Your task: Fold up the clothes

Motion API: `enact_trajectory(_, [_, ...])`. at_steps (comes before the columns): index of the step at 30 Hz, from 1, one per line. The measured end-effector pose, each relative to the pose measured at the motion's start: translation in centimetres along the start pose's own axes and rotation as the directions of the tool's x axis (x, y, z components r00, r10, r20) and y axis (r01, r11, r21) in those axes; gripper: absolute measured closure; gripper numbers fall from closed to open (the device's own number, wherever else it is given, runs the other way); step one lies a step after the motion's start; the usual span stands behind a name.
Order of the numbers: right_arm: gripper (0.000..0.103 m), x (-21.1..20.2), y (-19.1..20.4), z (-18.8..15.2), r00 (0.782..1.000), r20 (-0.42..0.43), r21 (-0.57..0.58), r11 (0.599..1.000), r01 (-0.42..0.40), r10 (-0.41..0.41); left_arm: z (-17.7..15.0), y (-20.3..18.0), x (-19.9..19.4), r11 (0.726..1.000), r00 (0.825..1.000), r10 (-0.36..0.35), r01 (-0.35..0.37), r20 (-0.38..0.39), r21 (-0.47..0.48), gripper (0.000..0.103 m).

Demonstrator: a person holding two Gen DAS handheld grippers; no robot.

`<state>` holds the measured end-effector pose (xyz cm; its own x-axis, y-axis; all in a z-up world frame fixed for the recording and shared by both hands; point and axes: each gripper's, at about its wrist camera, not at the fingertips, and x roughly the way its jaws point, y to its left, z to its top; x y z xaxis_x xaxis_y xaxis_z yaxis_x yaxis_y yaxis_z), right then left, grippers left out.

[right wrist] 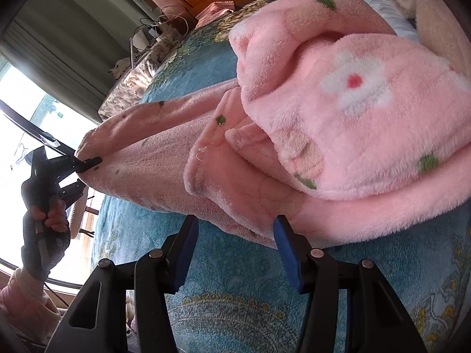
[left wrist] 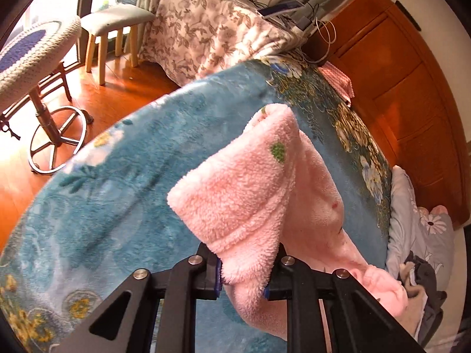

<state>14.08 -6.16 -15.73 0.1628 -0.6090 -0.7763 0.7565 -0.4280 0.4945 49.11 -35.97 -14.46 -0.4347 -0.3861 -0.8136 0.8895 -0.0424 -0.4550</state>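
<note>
Left wrist view, left to right: a stool (left wrist: 44, 67) stands on the wooden floor at upper left; the blue blanket (left wrist: 123, 182) on the bed fills the middle; the left gripper (left wrist: 243, 276) sits at lower centre, its fingers pinching a cuff-like end of the pink fleece garment (left wrist: 244, 188). That end is lifted clear of the blanket and the cloth trails off to the lower right, toward a pile of bedding (left wrist: 418, 235) at the frame's right edge. Holding it by the end lets the cloth hang straight, which suits drawing it over for a fold.

Right wrist view, left to right: the gloved hand (right wrist: 44, 229) at the left edge grips the left gripper's handle, and the garment stretches from there across to a bunched heap (right wrist: 338, 111) in the upper right, lying on the blanket. The right gripper (right wrist: 235, 244) is at lower centre, fingers spread, just at the garment's near edge and holding nothing; it appears positioned to take that edge.
</note>
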Motion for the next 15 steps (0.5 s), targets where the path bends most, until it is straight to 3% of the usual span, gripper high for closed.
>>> enact_trajectory(3, [0.049, -0.6, 1.1, -0.2, 0.999, 0.008, -0.035, 0.999, -0.031, 0.031, 1.1, 3.6, -1.0, 0.996, 0.997, 0.078, -0.077, 0.014, -0.046, 0.083])
enact_trajectory(7, [0.049, -1.0, 2.7, 0.1, 0.998, 0.011, -0.071, 0.995, -0.067, 0.068, -0.3, 4.8, 1.2, 0.992, 0.991, 0.111, -0.115, -0.076, -0.055, 0.083])
enact_trajectory(12, [0.049, -1.8, 4.8, 0.7, 0.994, 0.019, -0.120, 0.987, -0.107, 0.110, -1.6, 4.6, 1.4, 0.997, 0.987, 0.023, -0.033, -0.158, -0.064, 0.076])
enact_trajectory(15, [0.049, -2.6, 6.6, 1.7, 0.991, 0.055, -0.179, 0.978, -0.111, 0.123, -2.4, 3.3, 1.1, 1.000, 0.961, 0.001, 0.007, -0.277, 0.028, 0.074])
